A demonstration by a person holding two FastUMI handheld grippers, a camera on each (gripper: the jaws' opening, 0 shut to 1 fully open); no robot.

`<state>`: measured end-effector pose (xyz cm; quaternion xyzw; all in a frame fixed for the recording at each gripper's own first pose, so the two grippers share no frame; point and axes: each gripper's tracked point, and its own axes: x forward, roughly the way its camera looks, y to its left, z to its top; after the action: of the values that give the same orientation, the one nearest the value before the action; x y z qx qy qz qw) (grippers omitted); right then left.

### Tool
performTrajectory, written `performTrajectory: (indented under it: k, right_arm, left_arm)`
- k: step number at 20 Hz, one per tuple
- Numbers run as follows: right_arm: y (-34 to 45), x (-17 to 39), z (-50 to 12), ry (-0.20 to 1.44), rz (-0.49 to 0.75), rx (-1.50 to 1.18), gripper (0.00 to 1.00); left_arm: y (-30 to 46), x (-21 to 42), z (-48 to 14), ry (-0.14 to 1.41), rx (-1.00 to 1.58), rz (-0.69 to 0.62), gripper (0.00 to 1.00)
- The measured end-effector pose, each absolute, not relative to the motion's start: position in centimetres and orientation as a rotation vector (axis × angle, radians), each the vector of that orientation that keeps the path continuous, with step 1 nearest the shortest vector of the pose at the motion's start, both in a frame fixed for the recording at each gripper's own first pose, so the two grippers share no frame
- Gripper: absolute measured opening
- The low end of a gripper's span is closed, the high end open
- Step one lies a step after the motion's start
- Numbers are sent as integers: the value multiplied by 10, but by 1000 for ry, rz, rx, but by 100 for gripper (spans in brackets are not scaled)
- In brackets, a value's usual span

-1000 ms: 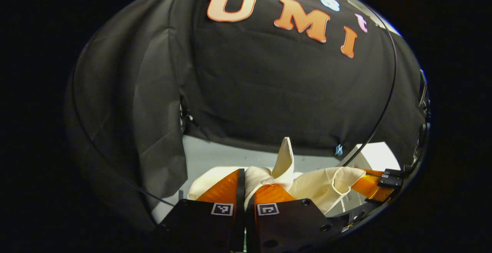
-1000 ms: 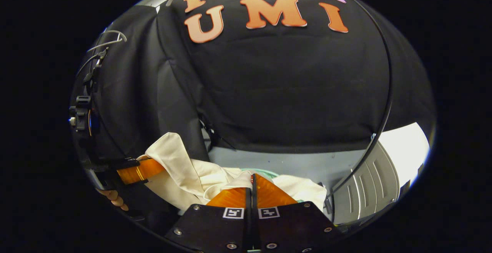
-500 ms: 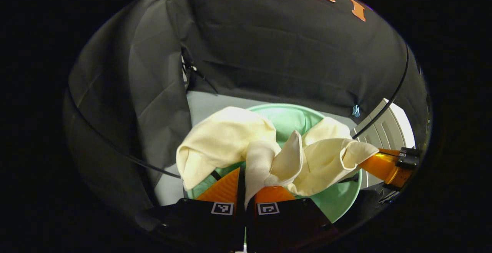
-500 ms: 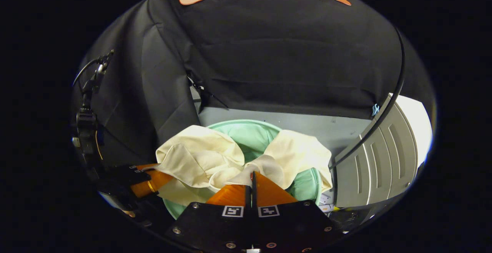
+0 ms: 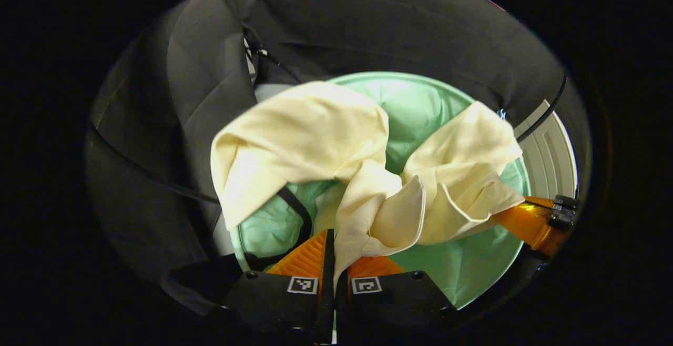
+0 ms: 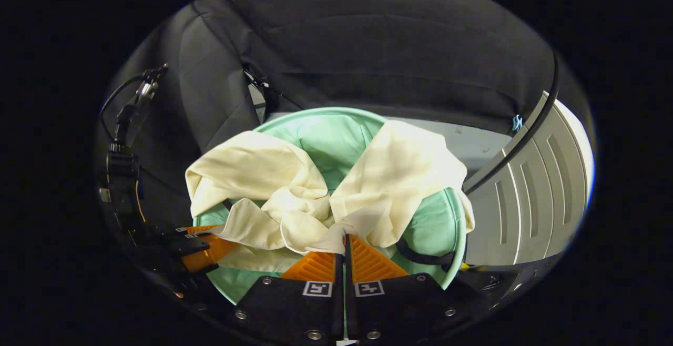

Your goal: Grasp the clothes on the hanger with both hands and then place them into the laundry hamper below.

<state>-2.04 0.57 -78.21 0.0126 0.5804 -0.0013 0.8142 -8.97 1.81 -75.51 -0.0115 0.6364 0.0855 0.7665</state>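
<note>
Between the two grippers, the cream garment stretches sideways above the open mouth of the mint-green hamper, its loose ends drooping over the rim. Both the left gripper and right gripper clench bunched folds of it. Beyond stand a pale ribbed panel, grey floor and the black cloth wall.

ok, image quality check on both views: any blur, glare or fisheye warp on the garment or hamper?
Left gripper view: cream garment sharp, evenly lit, no blown-out glare; mint hamper rim bows with fisheye. Right gripper view: garment also crisp, folds shadowed; grey panel at right edge curved, its far edge overexposed.
</note>
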Motion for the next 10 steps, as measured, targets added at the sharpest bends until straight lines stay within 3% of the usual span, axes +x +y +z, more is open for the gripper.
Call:
performTrajectory:
  k: [5, 9, 10]
  right_arm:
    - [12, -50, -809, 1370, -10, 80, 8]
    - [3, -53, -807, 1369, -21, 56, 13]
    - [2, -51, -806, 1365, -25, 60, 15]
  left_arm:
    - [19, -111, -767, 1436, -57, 216, 11]
    - [14, -110, -768, 1438, -73, 208, 21]
    - [12, -109, -767, 1438, -76, 210, 27]
